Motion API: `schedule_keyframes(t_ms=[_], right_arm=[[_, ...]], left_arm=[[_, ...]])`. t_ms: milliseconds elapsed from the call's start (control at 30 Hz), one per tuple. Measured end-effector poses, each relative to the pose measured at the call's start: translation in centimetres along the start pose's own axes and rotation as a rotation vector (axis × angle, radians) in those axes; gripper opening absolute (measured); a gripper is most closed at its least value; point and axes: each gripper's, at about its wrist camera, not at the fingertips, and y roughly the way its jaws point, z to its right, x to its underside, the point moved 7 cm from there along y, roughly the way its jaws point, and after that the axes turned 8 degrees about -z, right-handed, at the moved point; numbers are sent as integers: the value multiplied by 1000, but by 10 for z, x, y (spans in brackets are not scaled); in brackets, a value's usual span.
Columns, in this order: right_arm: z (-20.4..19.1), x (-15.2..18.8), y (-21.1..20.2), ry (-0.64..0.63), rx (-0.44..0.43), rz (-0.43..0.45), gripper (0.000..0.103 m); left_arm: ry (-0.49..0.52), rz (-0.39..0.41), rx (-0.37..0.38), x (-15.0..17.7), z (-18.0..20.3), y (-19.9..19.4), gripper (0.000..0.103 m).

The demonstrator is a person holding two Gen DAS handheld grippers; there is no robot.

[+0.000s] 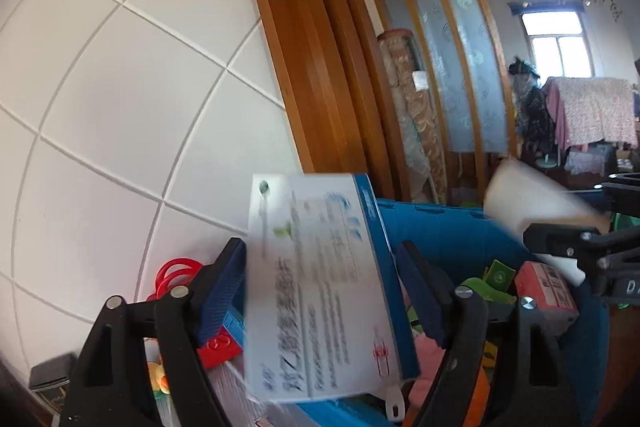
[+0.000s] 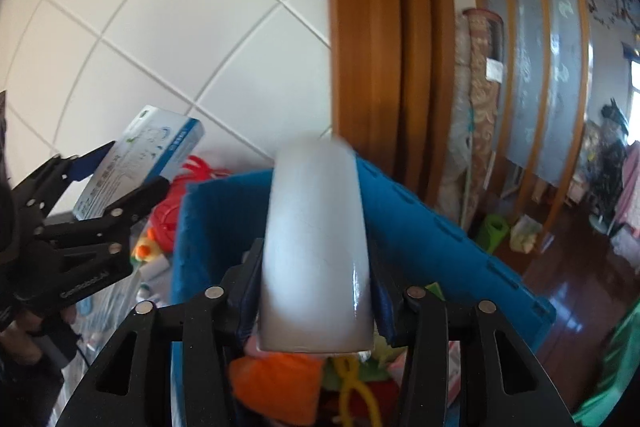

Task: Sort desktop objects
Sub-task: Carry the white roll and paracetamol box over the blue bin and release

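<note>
My left gripper (image 1: 320,291) is shut on a white and blue printed box (image 1: 320,287), held up in front of the blue storage bin (image 1: 440,227). The box also shows in the right wrist view (image 2: 140,163), clamped in the left gripper (image 2: 120,171). My right gripper (image 2: 316,291) is shut on a white cup (image 2: 316,247), held over the blue bin (image 2: 420,215). The cup (image 1: 536,199) and the right gripper (image 1: 568,247) show at the right of the left wrist view.
The bin holds a pink box (image 1: 544,291), green items (image 1: 492,279), an orange cloth (image 2: 280,383) and a yellow loop (image 2: 360,387). Red scissors (image 1: 176,275), a red block (image 1: 218,343) and a duck toy (image 2: 146,249) lie left of the bin. A tiled wall and wooden door frame (image 2: 368,47) stand behind.
</note>
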Motion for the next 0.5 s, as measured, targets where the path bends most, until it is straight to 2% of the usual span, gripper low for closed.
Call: schedule_keyframes(t_ms=[33,167,233,500], right_arm=[[9,-4,4,7,17,5,71],[29,-9,2,25,9,25,84],[30,-10,-2,21,-3,38,85],[32,-9,-13,3,-59,62,92]], left_arm=[[-3,-4,-29,-6,2,6,82],[-33,-13,-37,-16,11,17,93],[-52,-11,-47,-18,11,19,97],[-83,-14,-103,-9,12,9,97]])
